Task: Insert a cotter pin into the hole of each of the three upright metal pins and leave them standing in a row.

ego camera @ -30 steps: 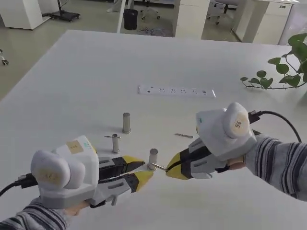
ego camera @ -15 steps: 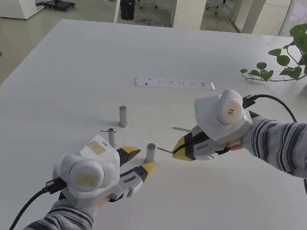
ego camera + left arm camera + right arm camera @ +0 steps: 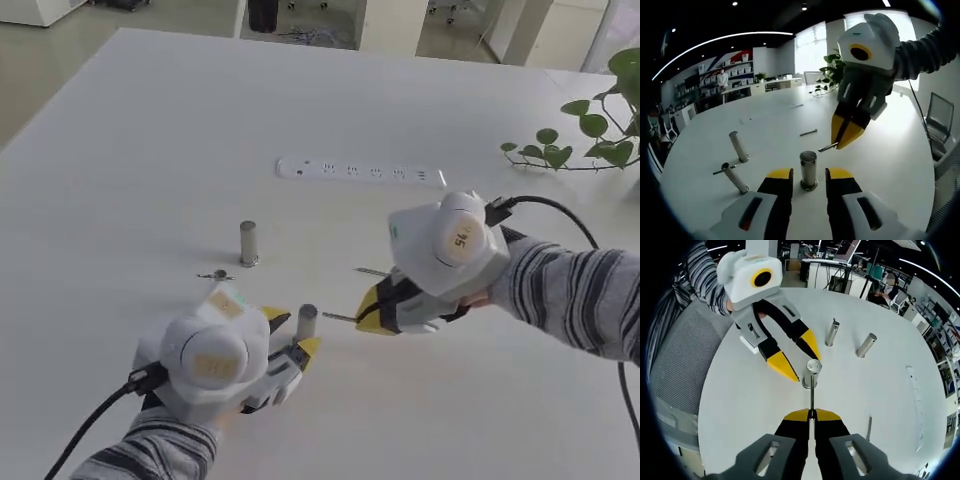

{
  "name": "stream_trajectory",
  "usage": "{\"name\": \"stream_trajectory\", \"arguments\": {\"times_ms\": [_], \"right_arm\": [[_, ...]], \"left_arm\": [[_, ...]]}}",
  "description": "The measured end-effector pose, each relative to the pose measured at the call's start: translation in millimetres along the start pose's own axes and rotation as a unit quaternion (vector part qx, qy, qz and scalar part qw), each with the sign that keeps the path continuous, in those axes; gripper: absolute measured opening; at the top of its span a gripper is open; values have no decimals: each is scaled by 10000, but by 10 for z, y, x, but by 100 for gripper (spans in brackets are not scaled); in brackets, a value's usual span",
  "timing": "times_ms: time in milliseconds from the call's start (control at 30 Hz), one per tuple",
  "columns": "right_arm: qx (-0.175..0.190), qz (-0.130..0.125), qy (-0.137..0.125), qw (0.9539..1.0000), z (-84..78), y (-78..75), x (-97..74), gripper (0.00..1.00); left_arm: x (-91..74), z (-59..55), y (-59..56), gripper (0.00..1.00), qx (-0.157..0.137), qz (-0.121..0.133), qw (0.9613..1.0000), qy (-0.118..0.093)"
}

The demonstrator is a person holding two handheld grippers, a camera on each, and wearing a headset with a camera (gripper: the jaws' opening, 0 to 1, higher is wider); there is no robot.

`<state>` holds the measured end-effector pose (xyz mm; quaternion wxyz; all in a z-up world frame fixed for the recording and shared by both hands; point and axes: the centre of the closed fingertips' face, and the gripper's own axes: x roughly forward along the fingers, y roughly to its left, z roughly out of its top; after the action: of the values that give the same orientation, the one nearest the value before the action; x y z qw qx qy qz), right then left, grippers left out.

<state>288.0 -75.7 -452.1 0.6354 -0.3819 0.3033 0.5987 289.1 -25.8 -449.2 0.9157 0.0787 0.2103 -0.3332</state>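
Three upright metal pins stand on the white table. The near pin (image 3: 307,321) (image 3: 808,170) (image 3: 811,373) stands between the jaws of my left gripper (image 3: 293,335) (image 3: 808,176) (image 3: 806,369), which is open with a gap on each side. My right gripper (image 3: 368,312) (image 3: 845,140) (image 3: 811,413) is shut on a cotter pin (image 3: 339,318) (image 3: 827,147) (image 3: 812,390) whose free end points at the top of the near pin. The middle pin (image 3: 733,176) (image 3: 830,333) carries a cotter pin. The far pin (image 3: 248,243) (image 3: 738,146) (image 3: 866,345) is bare.
A loose cotter pin (image 3: 375,271) (image 3: 808,132) (image 3: 869,428) lies on the table behind the right gripper. A white power strip (image 3: 360,172) lies further back. Plant leaves (image 3: 590,150) hang over the far right edge. Cables trail from both grippers.
The left gripper has rolled and drawn closer, so that its jaws stand either side of the near pin. The right gripper still holds the cotter pin level beside that pin's top.
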Motion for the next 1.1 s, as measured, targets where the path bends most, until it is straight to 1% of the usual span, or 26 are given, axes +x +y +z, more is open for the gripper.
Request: {"name": "stream_trajectory", "arguments": {"times_ms": [67, 100, 167, 300, 433, 633, 733, 800, 933, 1033, 1100], "right_arm": [[-46, 10, 20, 10000, 4, -7, 13, 0], [-48, 24, 18, 10000, 8, -6, 16, 0], [-71, 38, 19, 10000, 17, -11, 26, 0], [-68, 59, 4, 10000, 33, -26, 36, 0], [-105, 114, 59, 9999, 18, -17, 45, 0], [-111, 126, 35, 9999, 42, -10, 49, 0], [-151, 122, 31, 9998, 58, -10, 51, 0], [-166, 124, 32, 9998, 64, -10, 49, 0], [-221, 127, 44, 9997, 74, -12, 50, 0], [-283, 141, 59, 9995, 80, -11, 46, 0], [-325, 152, 73, 9993, 88, -13, 38, 0]], "left_arm": [[35, -16, 6, 21, -60, 13, 10000, 46], [50, -49, -13, 21, -277, -28, 9995, 132], [65, -42, -2, 19, -258, -14, 9996, 123], [106, -73, 1, 17, -261, 25, 9995, 202], [134, -83, -5, 11, -396, 48, 9990, 220], [159, -97, 9, 10, -450, 94, 9986, 254], [161, -99, 7, 10, -361, 51, 9990, 264], [157, -100, 12, 10, -374, 3, 9990, 260], [155, -100, 4, 10, -250, -83, 9993, 259], [150, -101, 6, 10, -191, -201, 9993, 247], [145, -101, 7, 10, -210, -296, 9991, 234]]}}
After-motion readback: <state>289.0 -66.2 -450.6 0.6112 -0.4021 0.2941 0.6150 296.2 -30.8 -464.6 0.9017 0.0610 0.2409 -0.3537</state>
